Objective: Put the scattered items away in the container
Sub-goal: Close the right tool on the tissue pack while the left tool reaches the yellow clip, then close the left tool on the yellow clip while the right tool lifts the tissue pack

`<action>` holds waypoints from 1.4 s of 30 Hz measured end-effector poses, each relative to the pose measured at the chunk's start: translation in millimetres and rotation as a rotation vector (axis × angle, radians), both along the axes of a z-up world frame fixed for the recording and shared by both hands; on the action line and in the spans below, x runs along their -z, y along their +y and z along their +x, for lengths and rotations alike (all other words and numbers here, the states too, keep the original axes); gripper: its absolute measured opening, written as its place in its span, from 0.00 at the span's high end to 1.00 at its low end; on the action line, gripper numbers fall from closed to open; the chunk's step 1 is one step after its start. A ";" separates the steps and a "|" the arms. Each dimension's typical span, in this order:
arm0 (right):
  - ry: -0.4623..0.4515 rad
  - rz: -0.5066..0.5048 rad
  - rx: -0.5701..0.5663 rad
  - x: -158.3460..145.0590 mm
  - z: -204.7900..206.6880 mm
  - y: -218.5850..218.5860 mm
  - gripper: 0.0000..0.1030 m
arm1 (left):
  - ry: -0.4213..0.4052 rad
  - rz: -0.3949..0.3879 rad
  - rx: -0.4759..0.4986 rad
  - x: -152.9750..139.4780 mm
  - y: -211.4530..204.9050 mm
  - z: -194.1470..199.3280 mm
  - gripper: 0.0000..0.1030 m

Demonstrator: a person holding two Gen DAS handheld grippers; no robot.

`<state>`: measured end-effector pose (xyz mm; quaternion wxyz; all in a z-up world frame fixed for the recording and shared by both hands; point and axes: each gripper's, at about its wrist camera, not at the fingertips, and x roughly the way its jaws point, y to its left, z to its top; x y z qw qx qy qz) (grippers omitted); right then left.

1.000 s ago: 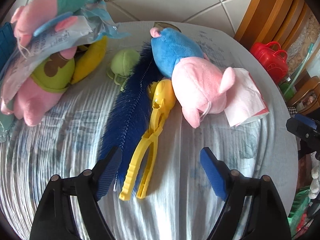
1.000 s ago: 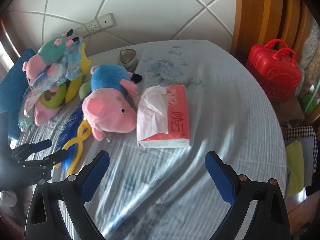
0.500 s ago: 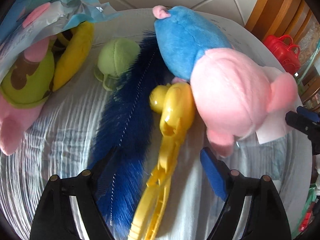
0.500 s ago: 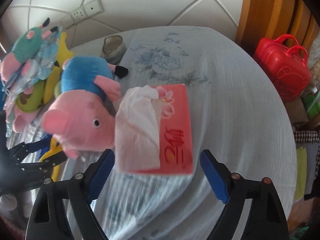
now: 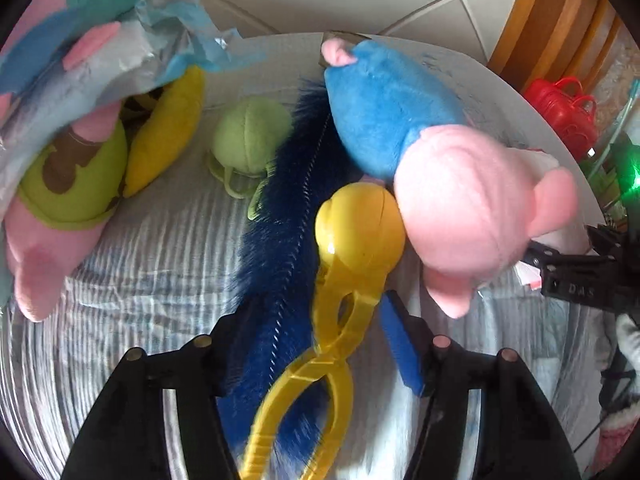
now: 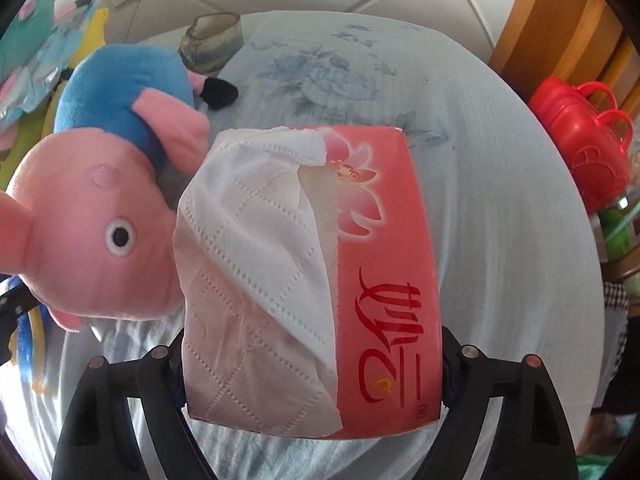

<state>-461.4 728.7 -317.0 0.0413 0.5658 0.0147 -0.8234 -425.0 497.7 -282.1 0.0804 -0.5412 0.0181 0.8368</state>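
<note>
My left gripper (image 5: 320,332) is open, its fingers either side of a blue bristle brush (image 5: 288,240) and yellow plastic tongs (image 5: 348,280) lying on the cloth. A pink pig plush in blue (image 5: 440,160) lies just right of them. My right gripper (image 6: 308,364) has its fingers against both sides of a red tissue pack (image 6: 360,260) with white tissue pulled out; the pack fills the gap between them. The pig plush (image 6: 100,208) lies left of the pack. No container shows.
A pile of plush toys (image 5: 80,140) and a green ball toy (image 5: 248,136) lie at the left. A small cup (image 6: 212,40) stands at the back. A red plastic case (image 6: 592,152) and wooden furniture (image 6: 560,32) are beyond the table's right edge.
Both grippers have moved forward and down. The left one now straddles the brush and tongs. The right one has closed in around the tissue pack.
</note>
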 end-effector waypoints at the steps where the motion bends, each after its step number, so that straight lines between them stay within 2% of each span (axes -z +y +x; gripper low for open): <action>1: 0.003 -0.011 0.003 -0.6 0.4 1.8 0.16 | 0.005 0.005 0.003 -3.4 0.0 1.6 0.42; 3: 0.008 -0.028 0.008 -1.6 1.4 4.6 0.16 | 0.012 0.012 0.016 -7.5 2.3 3.6 0.42; 8: 0.026 -0.044 0.013 -4.6 2.4 7.4 0.14 | -0.039 -0.017 0.040 7.5 15.3 -1.9 0.42; 13: 0.043 -0.041 0.005 -6.6 2.3 6.1 0.13 | -0.049 -0.114 0.025 24.6 31.3 -9.4 0.42; 17: 0.044 -0.028 0.001 -2.2 2.0 1.9 0.13 | -0.064 -0.069 0.005 29.4 27.6 -15.1 0.42; 18: 0.047 -0.018 -0.001 -1.3 0.6 1.0 0.13 | -0.068 -0.048 -0.004 28.8 24.0 -16.3 0.44; 19: 0.051 -0.007 -0.004 -0.5 -0.8 0.1 0.14 | -0.071 -0.041 -0.009 26.8 21.8 -16.4 0.52; 20: 0.055 0.005 -0.005 -0.3 -1.7 -1.2 0.15 | -0.073 -0.042 -0.012 23.9 20.5 -15.8 0.63; 22: 0.060 0.013 0.000 -1.8 -1.1 -2.4 0.17 | -0.092 -0.027 -0.014 16.6 15.8 -11.7 0.68; 27: 0.076 -0.047 0.020 -18.1 19.4 4.5 0.18 | -0.043 -0.019 -0.022 -22.3 2.3 16.1 0.69; 33: 0.131 -0.156 0.020 -65.1 72.5 12.7 0.18 | 0.041 -0.019 -0.053 -82.0 -19.7 64.4 0.69; 36: 0.162 -0.168 -0.011 -86.4 99.0 5.9 0.18 | 0.076 -0.022 -0.068 -91.5 -12.1 71.7 0.69; 39: 0.187 -0.170 -0.047 -103.3 121.2 -3.0 0.18 | 0.109 -0.025 -0.089 -112.0 -30.3 105.5 0.69; 42: 0.215 -0.167 -0.096 -118.7 137.5 -17.2 0.18 | 0.130 -0.033 -0.132 -117.7 -24.0 122.2 0.69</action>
